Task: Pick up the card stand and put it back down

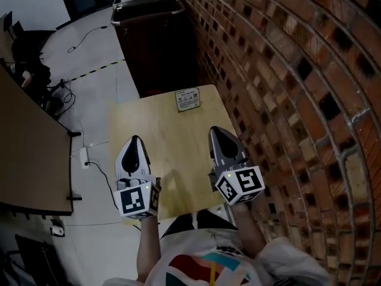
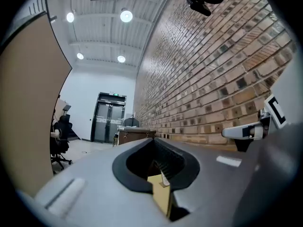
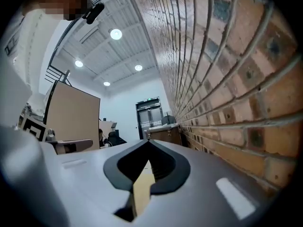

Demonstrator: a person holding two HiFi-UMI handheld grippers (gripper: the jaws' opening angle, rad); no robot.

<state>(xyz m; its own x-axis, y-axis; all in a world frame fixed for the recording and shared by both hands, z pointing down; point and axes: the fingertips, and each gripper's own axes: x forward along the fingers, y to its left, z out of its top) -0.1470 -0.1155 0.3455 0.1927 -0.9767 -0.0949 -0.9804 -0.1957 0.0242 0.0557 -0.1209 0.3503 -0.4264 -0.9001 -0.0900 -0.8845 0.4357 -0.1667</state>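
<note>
The card stand [image 1: 187, 99], a small white printed card in a clear holder, stands at the far edge of the light wooden table [image 1: 158, 127]. My left gripper [image 1: 136, 139] rests over the table's near left part, well short of the stand, with its jaws closed to a point and nothing between them. Over the near right part, my right gripper [image 1: 215, 130] is also shut and empty. In the left gripper view the closed jaws [image 2: 154, 139] point toward the far room. The right gripper view shows its jaws [image 3: 147, 141] meeting too, with a strip of table below.
A brick wall [image 1: 286, 70] runs close along the table's right side. Beyond the table stands a dark wooden cabinet [image 1: 152, 34]. A brown partition [image 1: 30, 154] is at the left, with cables and a power strip [image 1: 85, 157] on the floor. A seated person [image 2: 59, 141] is far off.
</note>
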